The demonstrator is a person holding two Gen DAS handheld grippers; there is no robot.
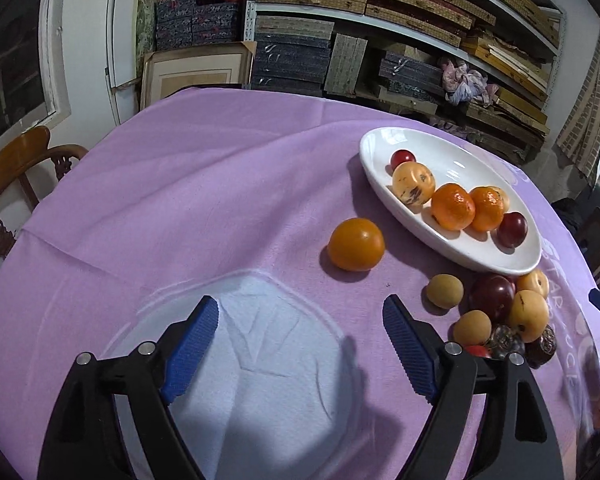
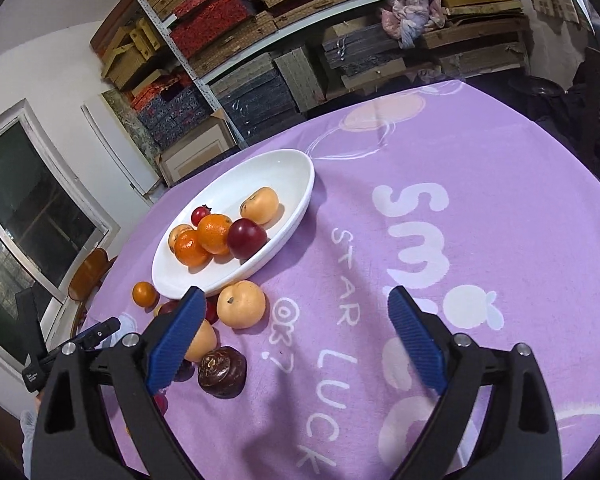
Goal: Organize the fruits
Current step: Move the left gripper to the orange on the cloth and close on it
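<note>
Both claws, left gripper [image 1: 300,322] & right gripper [image 2: 294,318], spread wide, nothing between. Loose fruit pile [image 2: 220,336] just beside white dish [image 2: 296,168], partly hidden behind right finger. Cloth [image 2: 480,168] print: "STAR LUCK"; bigger word cut off.

Storeroom-like home space, metal shelves [image 1: 420,12] stacked with patterned boxes, cloth-covered table [image 1: 180,200], wooden chair [image 1: 16,168]

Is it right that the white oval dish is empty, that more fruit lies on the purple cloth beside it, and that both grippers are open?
Not quite: the white oval dish is not empty; the left wrist view shows oranges and other fruit in it. The rest stands.
</note>
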